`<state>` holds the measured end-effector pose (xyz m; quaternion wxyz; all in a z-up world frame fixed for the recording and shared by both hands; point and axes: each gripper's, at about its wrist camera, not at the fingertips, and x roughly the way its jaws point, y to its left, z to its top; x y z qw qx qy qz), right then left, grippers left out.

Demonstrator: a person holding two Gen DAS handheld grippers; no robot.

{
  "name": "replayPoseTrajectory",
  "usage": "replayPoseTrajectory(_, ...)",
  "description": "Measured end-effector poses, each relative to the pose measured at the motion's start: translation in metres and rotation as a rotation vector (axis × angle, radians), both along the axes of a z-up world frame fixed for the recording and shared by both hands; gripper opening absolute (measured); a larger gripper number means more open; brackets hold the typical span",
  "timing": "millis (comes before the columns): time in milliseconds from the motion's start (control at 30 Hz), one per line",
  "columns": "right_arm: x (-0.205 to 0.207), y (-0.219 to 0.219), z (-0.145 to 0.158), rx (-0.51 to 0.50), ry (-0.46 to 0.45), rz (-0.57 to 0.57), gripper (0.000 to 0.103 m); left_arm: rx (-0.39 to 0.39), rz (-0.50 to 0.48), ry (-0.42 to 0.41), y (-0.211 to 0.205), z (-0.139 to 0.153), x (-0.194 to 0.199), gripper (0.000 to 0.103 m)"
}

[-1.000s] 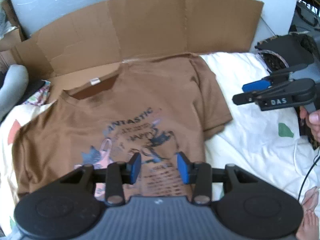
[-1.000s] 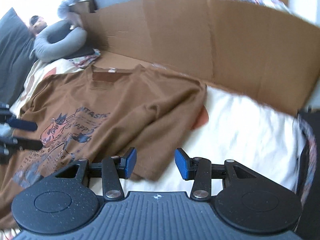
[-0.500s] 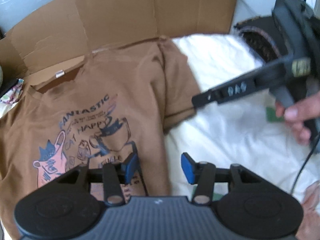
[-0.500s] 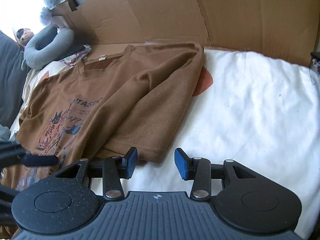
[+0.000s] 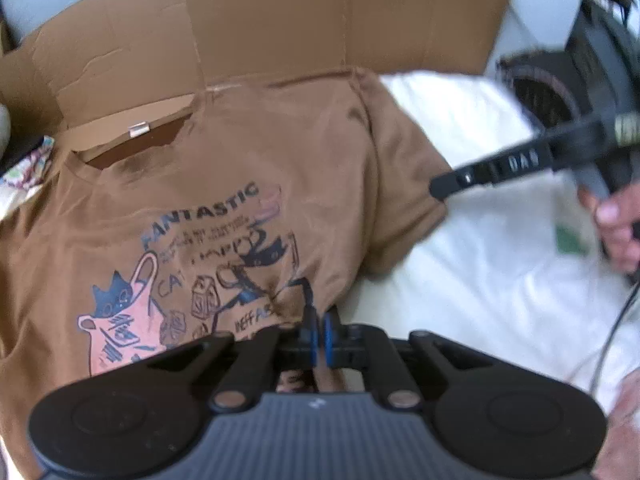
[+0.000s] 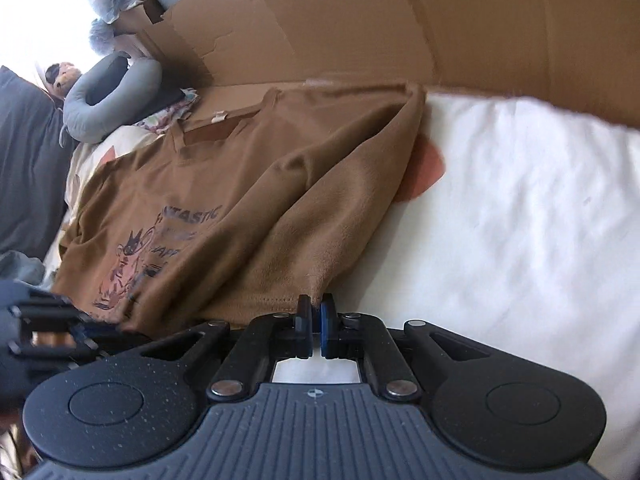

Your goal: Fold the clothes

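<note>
Brown T-shirt (image 5: 248,184) lies face up on white bed sheet (image 5: 472,280), collar toward far cardboard sheet (image 5: 280,20), print showing.

Left claw (image 5: 318,336) pinched together on shirt's right side edge, near hem; cloth visible between blue pads.

Right claw (image 6: 316,320) clamped on hem of right sleeve (image 6: 320,240), at near corner.

Step in hand, by judgement: grasp for first lengthwise fold, right side over toward middle.

Next move calls for: lift both claws together, carry edge left across print, keep cloth taut, lay flat, then release.

White bed (image 6: 500,208) carries brown T-shirt (image 5: 256,152) and flattened cardboard (image 5: 260,20)
</note>
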<state>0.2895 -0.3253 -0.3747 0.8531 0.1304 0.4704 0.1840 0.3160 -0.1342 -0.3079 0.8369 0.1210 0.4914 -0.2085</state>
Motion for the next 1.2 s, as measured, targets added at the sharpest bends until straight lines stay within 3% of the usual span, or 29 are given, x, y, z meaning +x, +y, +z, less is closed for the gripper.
replayPoseTrajectory(267, 0.013, -0.036, 0.031, -0.150, -0.041, -0.018, 0.001, -0.114, 0.020, -0.019, 0.017, 0.038, 0.013, 0.003)
replayPoseTrajectory(633, 0.025, -0.069, 0.053, -0.306, -0.076, -0.068, 0.001, -0.072, 0.096, -0.034, 0.038, 0.033, 0.030, 0.003)
replayPoseTrajectory(967, 0.031, -0.080, 0.071, -0.389, -0.122, -0.121, 0.000, -0.086, 0.122, -0.048, 0.052, 0.045, 0.040, 0.003)
replayPoseTrajectory(1200, 0.039, -0.079, 0.065, -0.451, -0.103, -0.144, 0.002, -0.070, 0.133, -0.034, 0.057, 0.035, 0.052, 0.003)
